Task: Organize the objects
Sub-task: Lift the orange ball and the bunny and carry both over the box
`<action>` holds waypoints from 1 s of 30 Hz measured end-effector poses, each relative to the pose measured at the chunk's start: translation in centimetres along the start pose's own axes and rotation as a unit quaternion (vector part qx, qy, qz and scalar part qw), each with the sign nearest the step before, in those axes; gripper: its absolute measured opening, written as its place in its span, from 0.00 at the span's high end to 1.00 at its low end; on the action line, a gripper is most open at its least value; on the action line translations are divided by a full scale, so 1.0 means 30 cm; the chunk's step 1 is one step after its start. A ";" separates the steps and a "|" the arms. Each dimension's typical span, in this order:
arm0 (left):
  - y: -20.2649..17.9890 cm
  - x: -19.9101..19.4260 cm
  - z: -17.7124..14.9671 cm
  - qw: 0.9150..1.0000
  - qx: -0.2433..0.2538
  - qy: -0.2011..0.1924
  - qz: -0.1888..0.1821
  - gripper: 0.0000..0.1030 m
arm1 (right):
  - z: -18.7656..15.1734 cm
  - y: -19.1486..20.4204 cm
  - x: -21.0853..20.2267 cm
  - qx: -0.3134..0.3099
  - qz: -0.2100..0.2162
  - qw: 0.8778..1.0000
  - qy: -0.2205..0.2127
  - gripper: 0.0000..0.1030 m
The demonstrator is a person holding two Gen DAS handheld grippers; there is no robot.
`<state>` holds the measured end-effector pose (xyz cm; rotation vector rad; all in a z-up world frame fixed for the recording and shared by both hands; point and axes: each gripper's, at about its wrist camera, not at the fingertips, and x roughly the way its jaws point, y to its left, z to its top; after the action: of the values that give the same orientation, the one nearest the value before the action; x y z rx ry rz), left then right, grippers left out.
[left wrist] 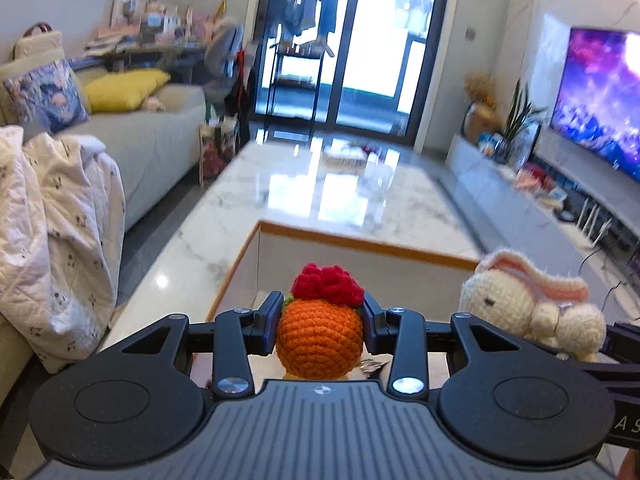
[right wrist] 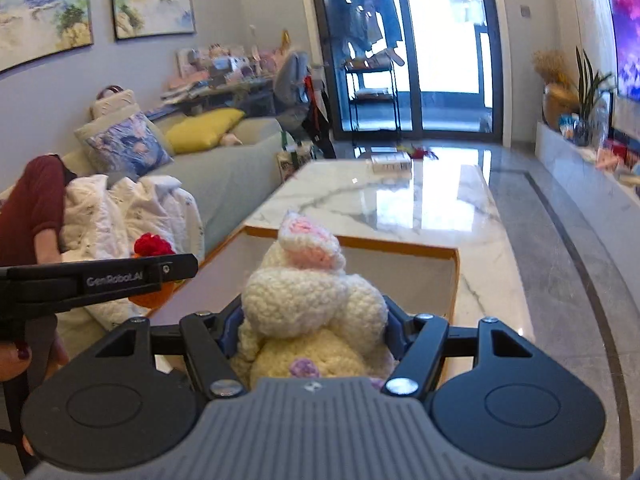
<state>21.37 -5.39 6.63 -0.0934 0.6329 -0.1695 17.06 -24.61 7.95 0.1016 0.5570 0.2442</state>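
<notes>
Crochet toys are what this moment turns on: an orange crochet ball (left wrist: 320, 338) topped with a red tuft sits pinched between the jaws of the left gripper (left wrist: 320, 320), and a cream crochet rabbit (right wrist: 312, 312) with pink-lined ears is clamped in the jaws of the right gripper (right wrist: 314, 326). Each toy is squeezed at its widest, softest part, which seems a sensible hold for yarn stuffing, since the pads sink in a little and the toy cannot roll out while it is carried. The ball fills the gap between the left pads, its tuft rising above them; the rabbit bulges over and in front of the right pads, so much so that they are mostly hidden behind its body, ears pointing forward and away. Both toys are held up in the air, side by side, the rabbit showing at the right edge of the left wrist view and the ball's red tuft peeking over the left gripper's arm in the right wrist view. Just ahead of and below both lies an open white box (left wrist: 360, 264) with a wooden-coloured rim, resting on the marble surface (right wrist: 400, 204), and it looks the likely place for the pair to be dropped, one from each hand. A small packet (right wrist: 390, 162) lies at the far end of that surface. Beyond, a sofa (left wrist: 160, 140) carries cushions and a rumpled white blanket (left wrist: 60, 220), where a person in a dark red sleeve (right wrist: 36, 204) sits.
</notes>
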 end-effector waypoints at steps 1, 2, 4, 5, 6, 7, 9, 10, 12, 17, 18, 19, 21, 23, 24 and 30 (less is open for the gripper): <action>0.003 0.035 -0.002 1.000 0.000 0.010 0.003 0.56 | 0.005 -0.011 0.039 0.004 -0.002 1.000 0.005 0.34; 0.010 0.076 -0.001 1.000 -0.002 0.019 0.007 0.56 | 0.009 -0.020 0.074 0.008 -0.006 1.000 0.010 0.34; 0.023 0.128 0.004 0.999 -0.007 0.031 0.014 0.56 | 0.015 -0.033 0.137 0.016 -0.008 1.000 0.020 0.34; 0.028 0.159 0.005 0.999 -0.006 0.034 0.021 0.56 | 0.015 -0.033 0.165 0.021 -0.008 0.999 0.024 0.34; 0.032 0.177 0.012 0.999 -0.004 0.037 0.025 0.56 | 0.017 -0.038 0.188 0.023 -0.008 0.999 0.028 0.34; 0.033 0.198 0.019 0.999 -0.001 0.042 0.027 0.56 | 0.018 -0.039 0.208 0.023 -0.008 0.999 0.032 0.34; 0.038 0.233 0.035 0.998 0.003 0.052 0.031 0.56 | 0.019 -0.040 0.239 0.019 -0.013 0.999 0.035 0.34; 0.036 0.250 0.037 0.998 0.006 0.059 0.032 0.56 | 0.019 -0.040 0.254 0.018 -0.015 0.999 0.038 0.34; 0.033 0.281 0.039 0.997 0.006 0.071 0.029 0.56 | 0.017 -0.043 0.278 0.013 -0.020 0.999 0.043 0.34; 0.014 0.323 0.022 0.994 0.017 0.102 0.034 0.56 | -0.004 -0.049 0.329 0.008 -0.037 0.997 0.068 0.34; 0.009 0.327 0.018 0.993 0.022 0.107 0.036 0.56 | -0.009 -0.050 0.339 0.006 -0.040 0.996 0.074 0.34; 0.006 0.328 0.017 0.993 0.024 0.110 0.038 0.56 | -0.016 -0.056 0.349 0.005 -0.042 0.996 0.079 0.34; 0.003 0.327 0.020 0.992 0.022 0.119 0.037 0.56 | -0.024 -0.060 0.365 0.008 -0.047 0.995 0.083 0.33; 0.004 0.332 0.017 0.990 0.019 0.133 0.038 0.56 | -0.022 -0.060 0.369 0.011 -0.051 0.995 0.086 0.33; 0.009 0.336 0.020 0.990 0.020 0.134 0.039 0.56 | -0.020 -0.058 0.369 0.012 -0.052 0.995 0.088 0.33; 0.000 0.339 0.023 0.987 0.029 0.150 0.046 0.56 | -0.031 -0.038 0.378 0.004 -0.061 0.994 0.096 0.31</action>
<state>29.83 -7.26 1.29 0.0176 0.9300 -0.1136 26.10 -22.76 1.19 0.0523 0.7526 0.1333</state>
